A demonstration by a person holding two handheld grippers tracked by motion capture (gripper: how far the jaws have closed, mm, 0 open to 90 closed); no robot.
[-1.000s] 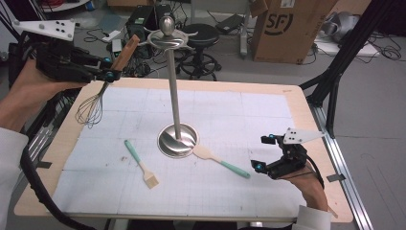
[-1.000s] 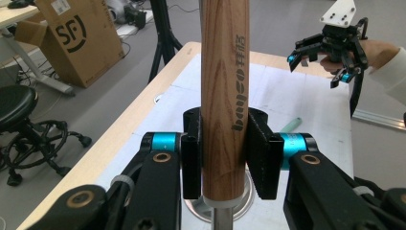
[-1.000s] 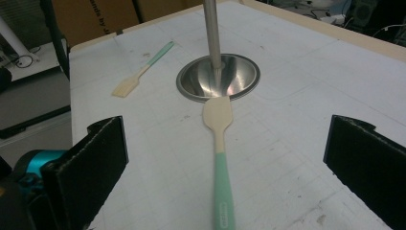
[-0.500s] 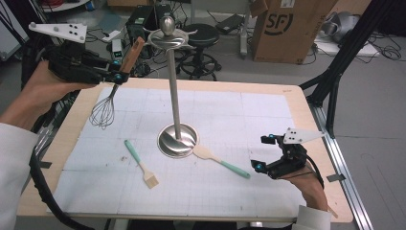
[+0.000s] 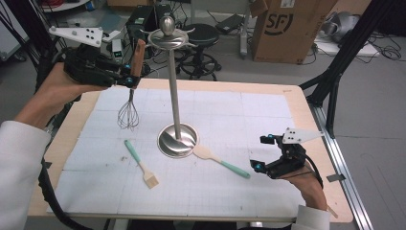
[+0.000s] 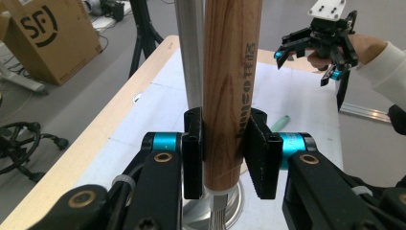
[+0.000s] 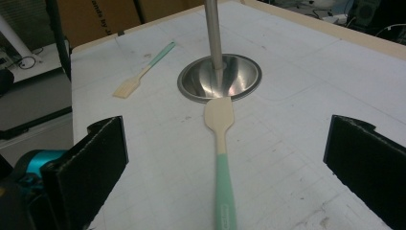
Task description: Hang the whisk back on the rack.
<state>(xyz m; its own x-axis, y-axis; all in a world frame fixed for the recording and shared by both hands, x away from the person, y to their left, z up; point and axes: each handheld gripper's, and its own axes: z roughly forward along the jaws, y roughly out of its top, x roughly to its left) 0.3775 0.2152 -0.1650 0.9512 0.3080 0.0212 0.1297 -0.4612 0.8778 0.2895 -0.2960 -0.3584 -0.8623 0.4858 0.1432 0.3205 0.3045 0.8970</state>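
Note:
My left gripper [image 5: 128, 74] is shut on the wooden handle of a wire whisk [image 5: 129, 114], which hangs upright above the mat's far left. In the left gripper view the jaws clamp the whisk handle [image 6: 231, 96] just left of the metal stand's pole [image 6: 189, 52]. The stand [image 5: 174, 91] rises from a round base [image 5: 178, 140] at the mat's middle. A teal-handled spatula [image 5: 220, 161] lies right of the base. My right gripper [image 5: 262, 153] rests open near the spatula's handle end; in the right gripper view the spatula [image 7: 221, 143] lies between the wide-apart jaws.
A teal-handled pastry brush [image 5: 141, 164] lies on the white mat [image 5: 249, 120] front-left of the stand base. The stand's top carries hooks [image 5: 167, 37]. A cardboard box [image 5: 287, 28], stools and cables sit on the floor beyond the table.
My left gripper has carried the whisk up and to the right, closer to the stand's top. The right gripper has stayed where it was, open.

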